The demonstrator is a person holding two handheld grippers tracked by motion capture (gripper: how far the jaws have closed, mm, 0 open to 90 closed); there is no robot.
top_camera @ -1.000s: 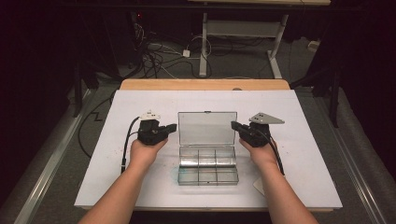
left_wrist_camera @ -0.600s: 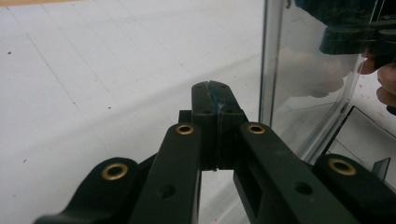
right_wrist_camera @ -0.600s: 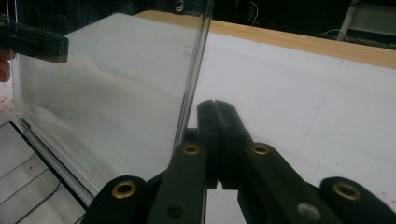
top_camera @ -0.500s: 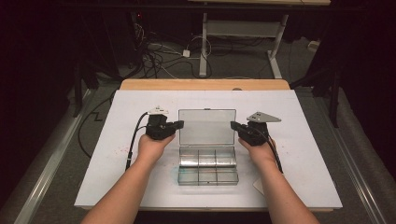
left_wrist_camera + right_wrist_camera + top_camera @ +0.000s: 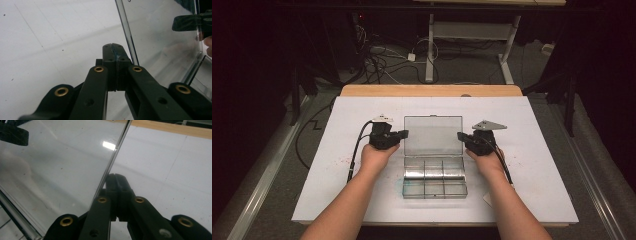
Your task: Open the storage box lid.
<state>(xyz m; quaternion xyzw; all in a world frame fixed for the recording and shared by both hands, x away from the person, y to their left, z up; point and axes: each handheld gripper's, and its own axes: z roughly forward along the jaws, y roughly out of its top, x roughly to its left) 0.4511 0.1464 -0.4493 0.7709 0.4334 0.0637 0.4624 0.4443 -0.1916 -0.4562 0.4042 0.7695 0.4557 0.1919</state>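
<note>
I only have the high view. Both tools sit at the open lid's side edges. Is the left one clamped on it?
Observer: No. In the left gripper view the left tool has its jaws shut on nothing. The lid edge runs just right of the tips.
Operator: Right one?
Observer: Same. The right tool is shut, and the lid's edge passes along its left side, not between the jaws. I cannot tell if they touch.
Operator: Lid condition?
Observer: I see no crack. It has faint smears and specks, but it is clear enough that the right tool shows through it in the left gripper view.
</note>
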